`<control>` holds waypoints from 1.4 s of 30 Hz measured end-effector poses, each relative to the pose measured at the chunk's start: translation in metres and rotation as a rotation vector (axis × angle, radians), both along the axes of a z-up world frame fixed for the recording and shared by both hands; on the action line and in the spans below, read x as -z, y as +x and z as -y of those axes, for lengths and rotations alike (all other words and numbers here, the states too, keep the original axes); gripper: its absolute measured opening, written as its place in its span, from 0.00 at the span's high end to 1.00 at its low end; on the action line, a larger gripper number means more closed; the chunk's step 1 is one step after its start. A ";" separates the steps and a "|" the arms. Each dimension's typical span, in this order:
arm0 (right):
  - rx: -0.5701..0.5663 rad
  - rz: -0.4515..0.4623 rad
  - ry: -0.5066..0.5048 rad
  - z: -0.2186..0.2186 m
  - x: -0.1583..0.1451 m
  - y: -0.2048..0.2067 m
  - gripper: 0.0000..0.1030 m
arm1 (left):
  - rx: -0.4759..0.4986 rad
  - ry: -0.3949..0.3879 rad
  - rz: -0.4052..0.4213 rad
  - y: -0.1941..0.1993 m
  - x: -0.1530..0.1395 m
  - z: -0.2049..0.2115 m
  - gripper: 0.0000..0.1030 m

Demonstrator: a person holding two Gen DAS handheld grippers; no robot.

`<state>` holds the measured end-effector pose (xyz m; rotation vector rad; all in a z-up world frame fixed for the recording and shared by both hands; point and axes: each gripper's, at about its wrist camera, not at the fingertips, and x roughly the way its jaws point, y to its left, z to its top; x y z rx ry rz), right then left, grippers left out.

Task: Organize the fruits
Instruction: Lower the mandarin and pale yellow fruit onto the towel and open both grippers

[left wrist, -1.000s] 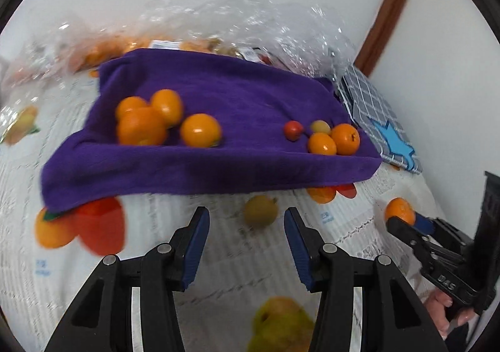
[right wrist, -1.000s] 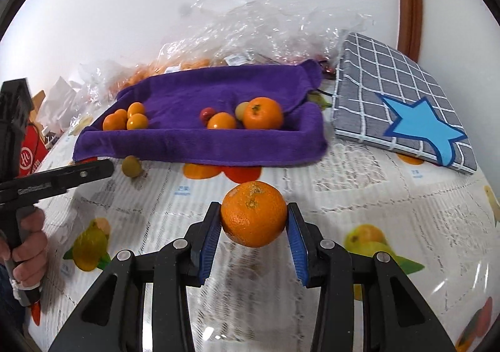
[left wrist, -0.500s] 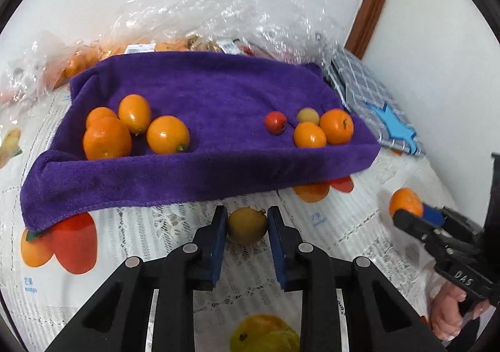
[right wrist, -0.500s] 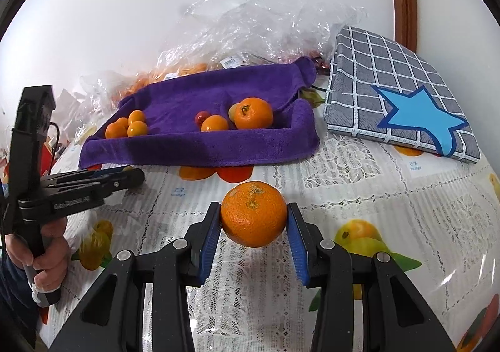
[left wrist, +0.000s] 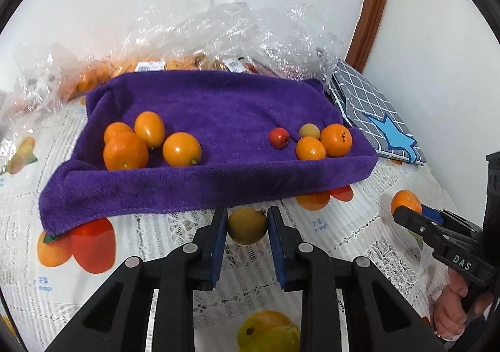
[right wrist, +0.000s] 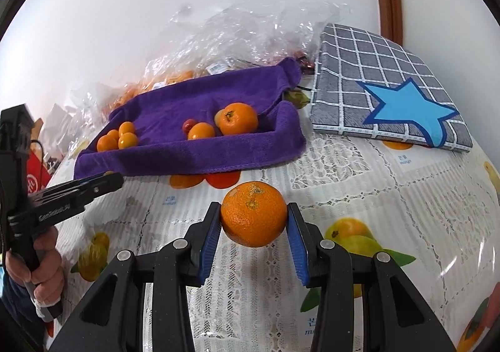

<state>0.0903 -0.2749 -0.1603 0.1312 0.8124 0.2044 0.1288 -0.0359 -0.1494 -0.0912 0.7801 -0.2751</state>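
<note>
Left tool (left wrist: 247,227) is pinching a small yellow-brown fruit (left wrist: 247,226) just in front of the purple towel (left wrist: 203,183) on the desk (left wrist: 150,245). Right tool (right wrist: 253,228) is gripping a mandarin (right wrist: 253,213) above the desk, near the towel's fruit-holding front edge.

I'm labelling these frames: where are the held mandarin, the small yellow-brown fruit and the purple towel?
mandarin (right wrist: 253,214), right wrist view, front peel.
yellow-brown fruit (left wrist: 247,226), left wrist view, middle.
purple towel (left wrist: 218,102), left wrist view, bare centre.
</note>
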 end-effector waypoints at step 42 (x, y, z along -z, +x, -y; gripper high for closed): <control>-0.036 0.021 -0.013 -0.040 -0.028 0.173 0.60 | -0.217 0.004 -0.032 0.147 -0.037 -0.072 0.76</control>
